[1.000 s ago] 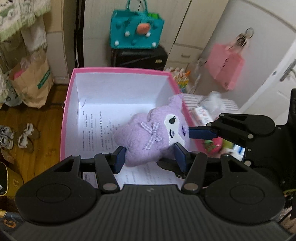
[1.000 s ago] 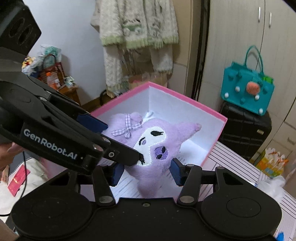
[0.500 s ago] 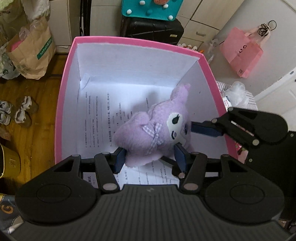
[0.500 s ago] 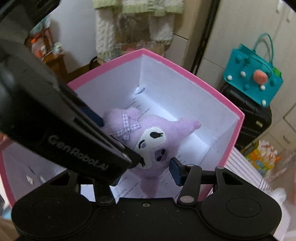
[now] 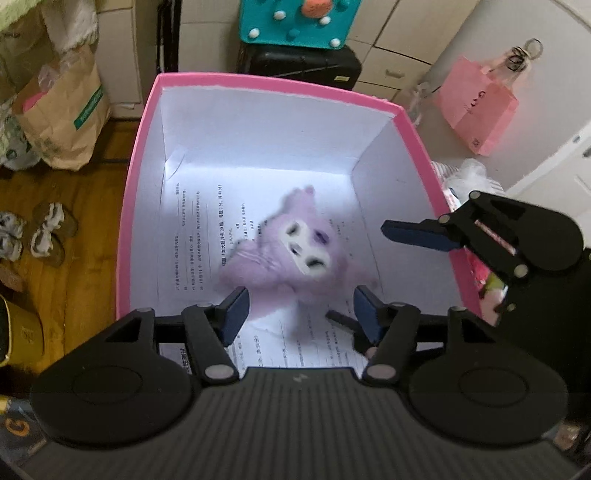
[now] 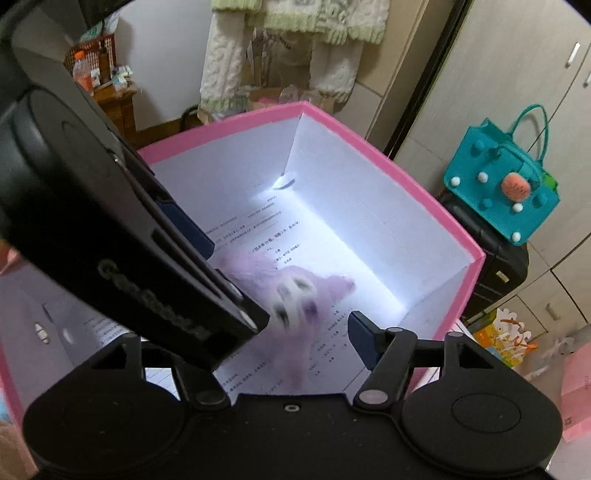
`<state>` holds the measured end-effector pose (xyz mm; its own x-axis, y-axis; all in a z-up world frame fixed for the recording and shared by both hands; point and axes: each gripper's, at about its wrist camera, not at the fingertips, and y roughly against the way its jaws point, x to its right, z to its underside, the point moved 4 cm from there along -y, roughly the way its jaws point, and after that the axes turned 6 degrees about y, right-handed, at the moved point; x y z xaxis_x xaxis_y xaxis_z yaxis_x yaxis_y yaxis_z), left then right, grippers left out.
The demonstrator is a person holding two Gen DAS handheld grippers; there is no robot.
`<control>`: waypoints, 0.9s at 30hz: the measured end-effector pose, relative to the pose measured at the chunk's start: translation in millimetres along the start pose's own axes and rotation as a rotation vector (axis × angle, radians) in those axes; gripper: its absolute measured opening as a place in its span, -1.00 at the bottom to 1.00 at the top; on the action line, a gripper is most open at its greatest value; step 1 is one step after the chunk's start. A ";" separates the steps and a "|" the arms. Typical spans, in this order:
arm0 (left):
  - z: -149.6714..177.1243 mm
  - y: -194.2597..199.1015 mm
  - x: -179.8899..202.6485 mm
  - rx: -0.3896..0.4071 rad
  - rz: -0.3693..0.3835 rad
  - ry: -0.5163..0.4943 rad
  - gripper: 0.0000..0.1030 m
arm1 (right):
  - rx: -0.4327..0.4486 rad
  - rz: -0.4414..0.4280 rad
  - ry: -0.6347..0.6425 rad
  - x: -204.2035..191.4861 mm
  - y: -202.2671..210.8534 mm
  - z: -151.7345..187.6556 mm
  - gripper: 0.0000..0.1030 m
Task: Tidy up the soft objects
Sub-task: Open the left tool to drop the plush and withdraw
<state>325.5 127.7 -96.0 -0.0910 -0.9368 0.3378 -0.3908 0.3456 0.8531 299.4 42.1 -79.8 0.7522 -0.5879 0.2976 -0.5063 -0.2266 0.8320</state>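
Observation:
A purple plush toy (image 5: 295, 254) with a white face shows blurred, low inside the pink box (image 5: 136, 155), over the printed paper (image 5: 199, 236) on its floor. It also shows in the right wrist view (image 6: 295, 295). My left gripper (image 5: 299, 310) is open above the box, its fingers apart on either side of the toy and not touching it. My right gripper (image 6: 280, 332) is open over the box's right side; the left gripper's body hides its left finger. The right gripper also appears in the left wrist view (image 5: 417, 236).
A teal bag (image 5: 295, 22) sits on a black case (image 5: 299, 66) behind the box. A pink bag (image 5: 476, 107) hangs on the right. A paper bag (image 5: 62, 122) and slippers (image 5: 40, 232) lie on the wooden floor at left.
Both grippers held the toy over the box; now both have opened and the toy has dropped to the box floor, turning face up. The right gripper has drawn back to the right.

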 end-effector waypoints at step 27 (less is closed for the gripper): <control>76.2 135.3 45.4 0.151 -0.116 -0.251 0.53 | 0.223 -0.056 -0.122 -25.3 157.1 41.1 0.39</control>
<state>198.7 127.9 4.4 -0.2537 -0.9602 0.1166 -0.5418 0.2409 0.8052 183.5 -10.5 24.2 0.7323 -0.6557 0.1838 -0.5557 -0.4194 0.7179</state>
